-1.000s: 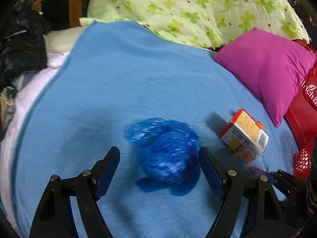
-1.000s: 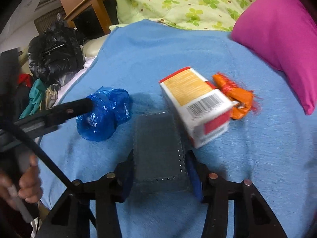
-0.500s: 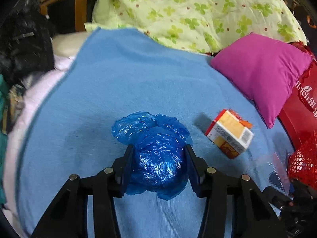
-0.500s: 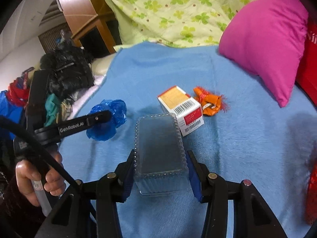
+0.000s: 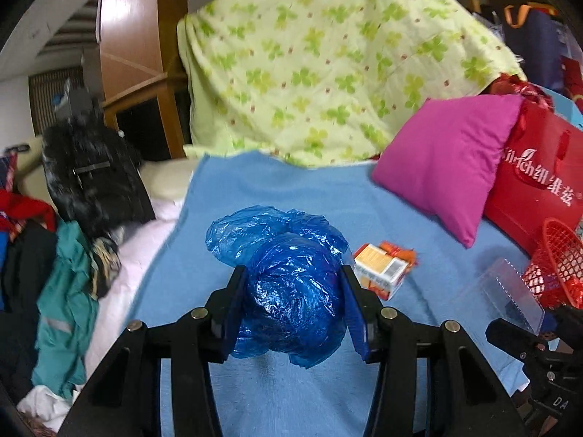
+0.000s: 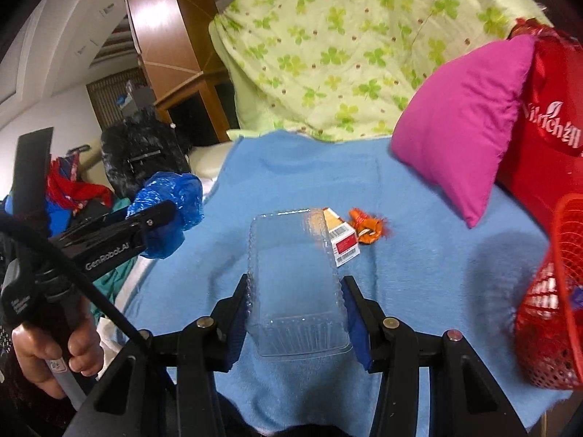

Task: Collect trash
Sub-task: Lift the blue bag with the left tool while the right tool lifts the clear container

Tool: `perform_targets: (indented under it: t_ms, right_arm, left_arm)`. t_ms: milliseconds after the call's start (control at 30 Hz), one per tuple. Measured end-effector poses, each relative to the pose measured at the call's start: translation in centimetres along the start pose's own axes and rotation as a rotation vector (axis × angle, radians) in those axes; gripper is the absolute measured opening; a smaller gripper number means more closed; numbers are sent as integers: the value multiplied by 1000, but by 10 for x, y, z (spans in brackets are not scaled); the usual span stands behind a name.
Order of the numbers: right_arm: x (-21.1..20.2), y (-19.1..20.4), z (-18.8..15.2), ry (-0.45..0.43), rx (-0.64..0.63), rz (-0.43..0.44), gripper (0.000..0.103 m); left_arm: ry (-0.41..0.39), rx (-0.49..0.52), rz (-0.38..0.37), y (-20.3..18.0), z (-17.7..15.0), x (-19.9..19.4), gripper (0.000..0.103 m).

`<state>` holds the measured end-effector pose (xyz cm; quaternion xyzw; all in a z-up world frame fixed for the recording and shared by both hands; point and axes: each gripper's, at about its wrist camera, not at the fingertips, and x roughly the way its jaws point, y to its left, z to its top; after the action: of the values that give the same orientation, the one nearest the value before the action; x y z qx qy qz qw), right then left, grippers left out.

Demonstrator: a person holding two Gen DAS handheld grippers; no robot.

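My left gripper [image 5: 291, 306] is shut on a crumpled blue plastic bag [image 5: 288, 276] and holds it above the blue blanket [image 5: 277, 189]. The bag also shows in the right wrist view [image 6: 167, 207], held at the left. My right gripper [image 6: 295, 309] is shut on a clear plastic container [image 6: 295, 276], lifted off the blanket; it also shows in the left wrist view [image 5: 499, 295]. A small white and orange carton [image 5: 379, 269] and an orange wrapper [image 5: 400, 253] lie on the blanket ahead. In the right wrist view the carton [image 6: 342, 244] and wrapper [image 6: 368, 227] lie just beyond the container.
A red mesh basket [image 6: 550, 313] stands at the right edge, also seen in the left wrist view [image 5: 557, 266]. A red bag [image 5: 535, 189] and a magenta pillow [image 5: 444, 160] lie at the right. A green-patterned quilt [image 5: 328, 65] is behind. Clothes [image 5: 69, 284] are piled at the left.
My left gripper closed on the blue bag and lifted it off the blanket. My right gripper rose and pulled back with the clear container; the carton and wrapper stayed put.
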<state>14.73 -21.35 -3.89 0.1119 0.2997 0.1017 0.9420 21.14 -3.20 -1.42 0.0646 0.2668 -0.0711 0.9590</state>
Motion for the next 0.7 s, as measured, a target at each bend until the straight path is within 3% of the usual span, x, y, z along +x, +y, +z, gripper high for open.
perform_targets:
  t_ms: [333,700]
  right_arm:
    - [-53,-6,-1,-93,14,-4,51]
    - [-91,-15,-4,-174,-5,-40,51]
  left_arm:
    - [-76,55,-13,-34,10,-48,52]
    - [-93,96,-36,-65,14,-65,52]
